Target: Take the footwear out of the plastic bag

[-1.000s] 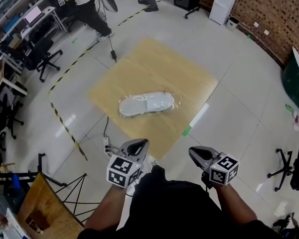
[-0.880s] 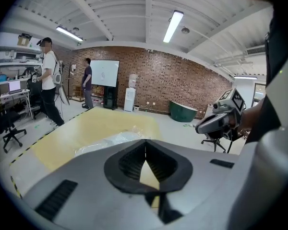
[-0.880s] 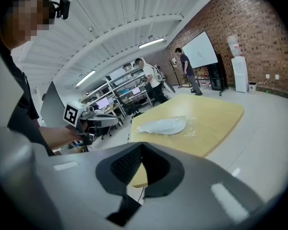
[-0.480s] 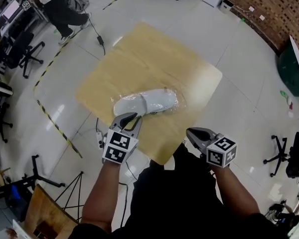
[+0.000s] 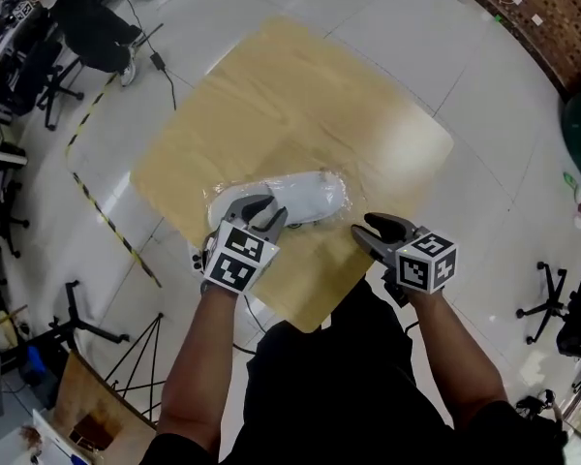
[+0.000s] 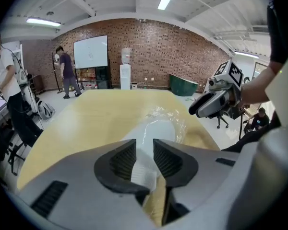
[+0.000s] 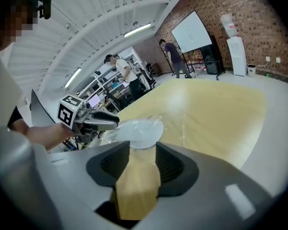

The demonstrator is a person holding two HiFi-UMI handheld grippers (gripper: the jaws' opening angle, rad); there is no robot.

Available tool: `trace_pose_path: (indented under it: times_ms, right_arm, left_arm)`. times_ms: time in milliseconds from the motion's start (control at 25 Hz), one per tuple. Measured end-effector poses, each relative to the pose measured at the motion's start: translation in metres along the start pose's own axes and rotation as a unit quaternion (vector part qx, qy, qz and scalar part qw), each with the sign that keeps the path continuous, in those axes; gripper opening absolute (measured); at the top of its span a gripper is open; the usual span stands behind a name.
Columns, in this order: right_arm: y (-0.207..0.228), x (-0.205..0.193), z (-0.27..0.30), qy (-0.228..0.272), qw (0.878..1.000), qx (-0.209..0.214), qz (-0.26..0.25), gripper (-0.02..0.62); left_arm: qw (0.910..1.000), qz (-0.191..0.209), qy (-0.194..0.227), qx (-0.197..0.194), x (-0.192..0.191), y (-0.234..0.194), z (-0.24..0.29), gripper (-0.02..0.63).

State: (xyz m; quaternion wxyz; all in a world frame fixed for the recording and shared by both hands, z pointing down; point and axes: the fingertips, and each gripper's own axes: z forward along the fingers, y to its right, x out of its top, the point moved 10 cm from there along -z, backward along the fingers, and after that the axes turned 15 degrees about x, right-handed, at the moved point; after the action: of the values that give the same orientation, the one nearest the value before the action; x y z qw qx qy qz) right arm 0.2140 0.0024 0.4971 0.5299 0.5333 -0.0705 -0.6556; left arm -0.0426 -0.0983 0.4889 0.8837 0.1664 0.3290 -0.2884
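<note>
Head view. Looks steeply down on a pale yellow wooden bench [image 5: 300, 85] with rounded corners, set on a glossy grey tiled floor [image 5: 484, 201]. Finds the white, smooth low shoe [image 5: 305, 197] lying inside a clear, crinkled plastic bag [image 5: 337, 184] near the bench's closer edge. Places the grey left gripper [image 5: 261, 206], with its black-and-white marker cube [image 5: 234, 262], over the end of the shoe nearest the person; cannot tell from here whether touching. Puts the grey right gripper [image 5: 366, 229] near the bag's other end, over bare wood.

Left gripper view. Shows the left gripper's [image 6: 145, 145] 2 jaws apart, with a gap between the ribbed black pads and the shoe [image 6: 156, 131] showing through that gap. Shows the plastic bag [image 6: 177, 121] wrinkled around the shoe's far end and the right gripper [image 6: 201, 107] hanging at the right above the bench [image 6: 77, 123]. Takes in a red brick wall [image 6: 158, 47] with a whiteboard [image 6: 90, 51] behind.

Right gripper view. Shows the right gripper's [image 7: 143, 150] 2 jaws wide apart, having just been opening, with only bare bench [image 7: 211, 104] between them. Sets the shoe [image 7: 139, 131] in its plastic bag just beyond the jaw tips, and the left gripper [image 7: 110, 121] at the shoe's left end.
</note>
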Motion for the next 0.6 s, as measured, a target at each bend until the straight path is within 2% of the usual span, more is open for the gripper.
trace_pose_path:
  times_ms: [80,200,280,440,600]
  right_arm:
    - [0.015,0.003,0.011,0.0,1.0,0.012,0.015,0.19]
    - [0.029,0.001,0.026,-0.004,0.998,0.036,0.042,0.189]
    - [0.028,-0.003,0.033,-0.014,0.997,0.058,0.043,0.159]
    - [0.009,-0.016,0.037,-0.03,0.994,0.097,0.025,0.002]
    - [-0.008,-0.028,0.038,-0.025,0.991,0.132,0.015,0.002]
  left_arm:
    - [0.9997,-0.009,-0.023,-0.002,-0.005,-0.004,0.009,0.109]
    - [0.9986,-0.008,-0.052,0.004,-0.017,-0.005,0.015,0.107]
    - [0.9978,-0.012,-0.064,0.011,-0.025,-0.004,0.015,0.103]
    - [0.9964,-0.039,-0.073,0.021,-0.039,-0.006,0.005,0.097]
    - [0.9966,-0.041,-0.068,0.019,-0.05,-0.01,-0.005,0.091]
